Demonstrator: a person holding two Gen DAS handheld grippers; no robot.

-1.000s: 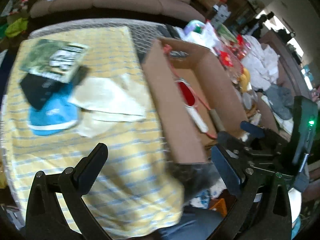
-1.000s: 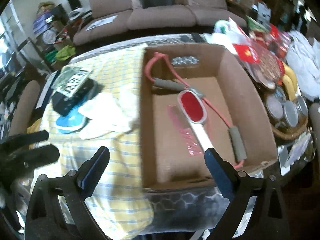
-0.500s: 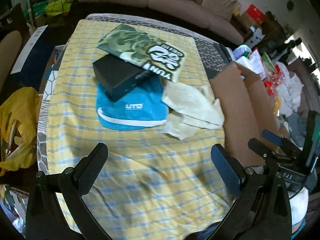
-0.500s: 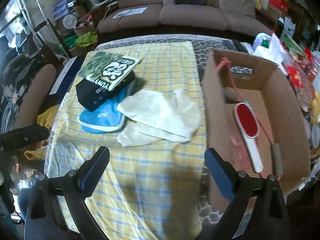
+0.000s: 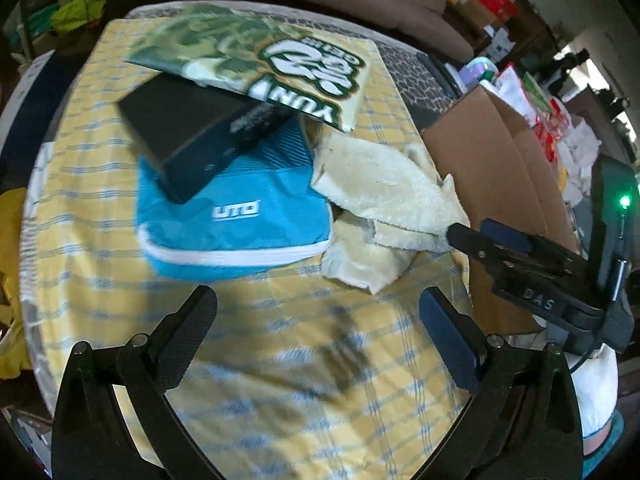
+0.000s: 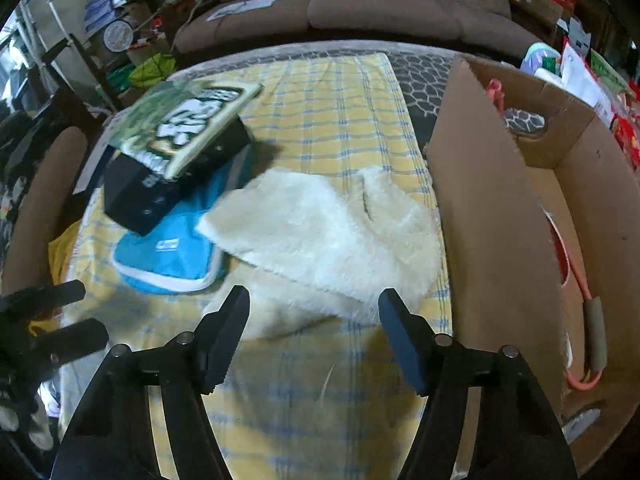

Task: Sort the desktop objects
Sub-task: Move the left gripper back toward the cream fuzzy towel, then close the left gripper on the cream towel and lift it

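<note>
Tilting steeply down, the right hand-held gripper is closing, empty, above the fluffy white cloth.

Table: yellow checked cloth, cardboard box; on cloth blue pouch, fleece.

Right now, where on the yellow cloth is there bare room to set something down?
Bare: the near yellow cloth, between the gripper tips and the white fleece, and the far strip beside the cardboard box. Crowded: the left, where booklet, black box and blue pouch stack.
</note>
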